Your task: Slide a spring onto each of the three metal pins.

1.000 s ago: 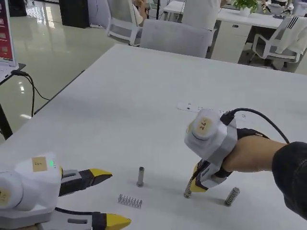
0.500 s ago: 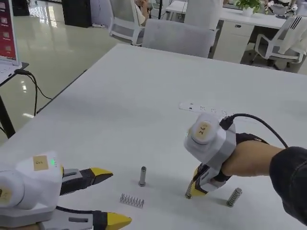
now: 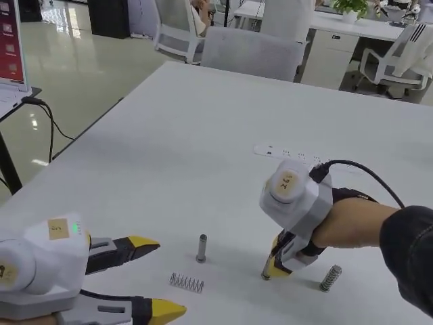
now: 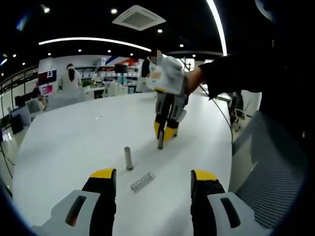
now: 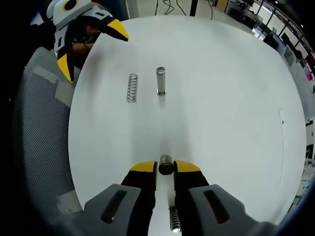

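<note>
Spring (image 3: 185, 283) lies loose on worktop (image 3: 203, 149), lower centre, just beside bare pin (image 3: 201, 248). Right claw (image 3: 272, 268) narrow, pinching middle pin (image 5: 166, 165), lower right. Left claw (image 3: 164, 276) gapes wide, lower left. Sprung pin (image 3: 330, 277) farther right.

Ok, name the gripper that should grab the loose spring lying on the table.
Left. The left gripper is open, with the loose spring lying just ahead between its jaws. The right gripper is closed around a pin, farther away.
</note>
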Demonstrator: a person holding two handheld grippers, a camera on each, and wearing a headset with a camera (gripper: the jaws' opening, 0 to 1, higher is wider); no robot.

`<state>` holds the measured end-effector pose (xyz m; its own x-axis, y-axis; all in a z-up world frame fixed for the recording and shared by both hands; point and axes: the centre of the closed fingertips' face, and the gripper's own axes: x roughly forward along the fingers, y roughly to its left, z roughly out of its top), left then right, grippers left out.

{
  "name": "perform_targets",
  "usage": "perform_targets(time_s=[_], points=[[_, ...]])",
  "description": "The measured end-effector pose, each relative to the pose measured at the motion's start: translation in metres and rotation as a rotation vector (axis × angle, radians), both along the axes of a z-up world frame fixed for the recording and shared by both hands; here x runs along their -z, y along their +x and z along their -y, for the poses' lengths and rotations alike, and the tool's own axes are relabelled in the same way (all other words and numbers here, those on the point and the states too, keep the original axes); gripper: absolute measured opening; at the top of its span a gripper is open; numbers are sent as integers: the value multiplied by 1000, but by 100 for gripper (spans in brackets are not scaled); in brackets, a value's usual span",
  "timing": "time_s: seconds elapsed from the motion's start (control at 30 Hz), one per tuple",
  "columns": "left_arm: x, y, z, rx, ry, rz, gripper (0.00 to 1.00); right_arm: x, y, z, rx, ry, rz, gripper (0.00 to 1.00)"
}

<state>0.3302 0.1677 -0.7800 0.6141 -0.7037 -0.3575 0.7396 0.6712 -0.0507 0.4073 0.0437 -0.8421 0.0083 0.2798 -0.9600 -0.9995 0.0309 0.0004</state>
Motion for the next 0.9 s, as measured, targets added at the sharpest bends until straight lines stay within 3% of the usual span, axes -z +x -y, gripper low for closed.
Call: perform_targets(time_s=[0.47, 0.9], points=[[1, 0, 0, 2, 0, -1, 56, -16, -2, -8, -22, 24, 30, 16], [0, -3, 0, 2, 4, 2, 55, -38, -17, -41, -61, 97, 44, 16]])
